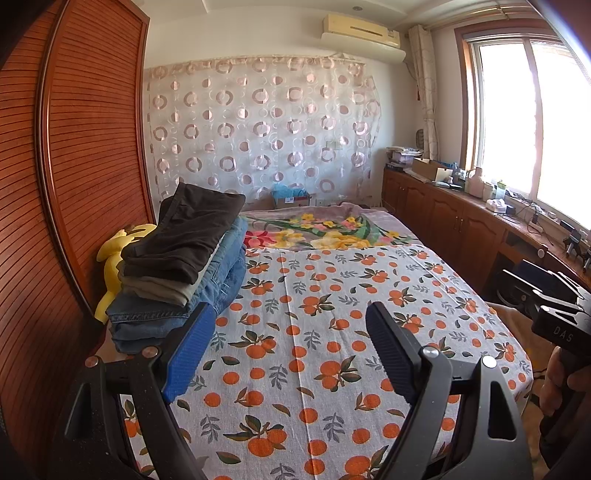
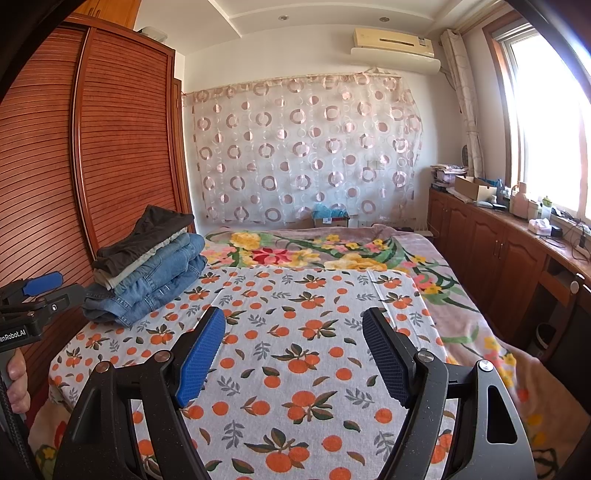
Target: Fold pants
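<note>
A bedroom seen from two cameras, each looking forward along its own hand-held gripper over a bed (image 1: 424, 266) covered by a white sheet printed with oranges (image 1: 317, 332). The left hand-held gripper (image 1: 291, 350) sits at the bottom of its view, jaws spread wide and holding nothing, its blue pad (image 1: 190, 354) at 7 o'clock and dark pad (image 1: 393, 354) at 5 o'clock. The right hand-held gripper (image 2: 293, 352) is likewise spread wide and empty above the sheet. The pants are already folded and piled in a stack (image 1: 177, 273) on the bed at 9 o'clock in the left view, beside a slatted wooden wardrobe (image 1: 85, 147): dark brown pants (image 1: 184, 232) on top, a khaki pair (image 1: 162, 290) beneath, and blue jeans (image 1: 155, 321) at the bottom. A yellow plush toy (image 1: 110, 258) lies just behind the stack, against the wardrobe. Farther up the bed, at 12 o'clock, a floral blanket (image 1: 325, 229) lies beyond the sheet. A sheer curtain with circles (image 1: 262, 125) hangs on the far wall under an air conditioner (image 1: 362, 35). At 3 o'clock, a bright window (image 1: 528, 122) stands above a cluttered wooden tabletop (image 1: 480, 199) on cabinets. In the left view, a hand (image 1: 557, 384) grips the other gripper's handle at 4 o'clock.
</note>
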The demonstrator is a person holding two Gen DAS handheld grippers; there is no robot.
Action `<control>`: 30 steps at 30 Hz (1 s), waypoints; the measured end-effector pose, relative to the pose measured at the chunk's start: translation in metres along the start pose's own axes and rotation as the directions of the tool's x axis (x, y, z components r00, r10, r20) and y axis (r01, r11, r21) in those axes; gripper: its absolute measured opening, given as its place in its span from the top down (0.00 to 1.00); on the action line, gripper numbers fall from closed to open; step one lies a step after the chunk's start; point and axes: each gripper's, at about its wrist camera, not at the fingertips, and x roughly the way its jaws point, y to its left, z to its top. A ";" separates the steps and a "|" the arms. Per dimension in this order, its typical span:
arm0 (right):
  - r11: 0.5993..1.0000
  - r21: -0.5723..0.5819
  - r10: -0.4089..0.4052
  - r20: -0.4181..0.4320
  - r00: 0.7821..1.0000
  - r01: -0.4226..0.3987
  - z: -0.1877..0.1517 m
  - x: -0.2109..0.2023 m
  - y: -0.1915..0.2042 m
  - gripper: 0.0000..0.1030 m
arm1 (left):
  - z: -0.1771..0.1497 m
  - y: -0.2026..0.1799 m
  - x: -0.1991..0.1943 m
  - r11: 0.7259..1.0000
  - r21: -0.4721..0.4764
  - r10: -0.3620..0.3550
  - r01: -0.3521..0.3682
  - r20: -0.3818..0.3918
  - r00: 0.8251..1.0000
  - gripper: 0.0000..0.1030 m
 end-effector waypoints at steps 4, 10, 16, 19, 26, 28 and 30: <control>1.000 0.000 0.000 0.001 1.000 0.000 0.000 0.000 0.000 0.24 | 0.000 -0.001 0.000 1.000 0.000 0.000 0.000 0.001 1.000 0.18; 1.000 0.000 0.000 0.002 1.000 0.000 0.000 0.000 0.001 0.24 | 0.001 0.000 -0.001 1.000 0.001 0.000 0.000 0.002 1.000 0.18; 1.000 0.000 0.000 0.003 1.000 0.000 0.000 0.000 0.001 0.24 | 0.000 -0.001 -0.001 1.000 0.002 0.001 -0.001 0.003 1.000 0.18; 1.000 0.000 -0.001 0.004 1.000 0.001 0.000 -0.001 0.001 0.24 | 0.000 -0.001 -0.001 1.000 0.000 -0.001 0.001 0.003 1.000 0.18; 1.000 0.001 -0.001 0.001 1.000 0.001 0.000 0.000 0.002 0.24 | 0.000 -0.001 -0.001 1.000 0.001 0.000 0.000 0.002 1.000 0.18; 1.000 0.003 0.000 0.000 1.000 0.000 0.000 0.000 0.003 0.24 | 0.000 -0.001 -0.001 1.000 0.001 0.000 0.000 0.003 1.000 0.18; 1.000 0.002 -0.002 0.000 1.000 0.002 0.000 -0.001 0.003 0.24 | 0.000 -0.002 -0.001 1.000 0.001 0.000 0.000 0.003 1.000 0.18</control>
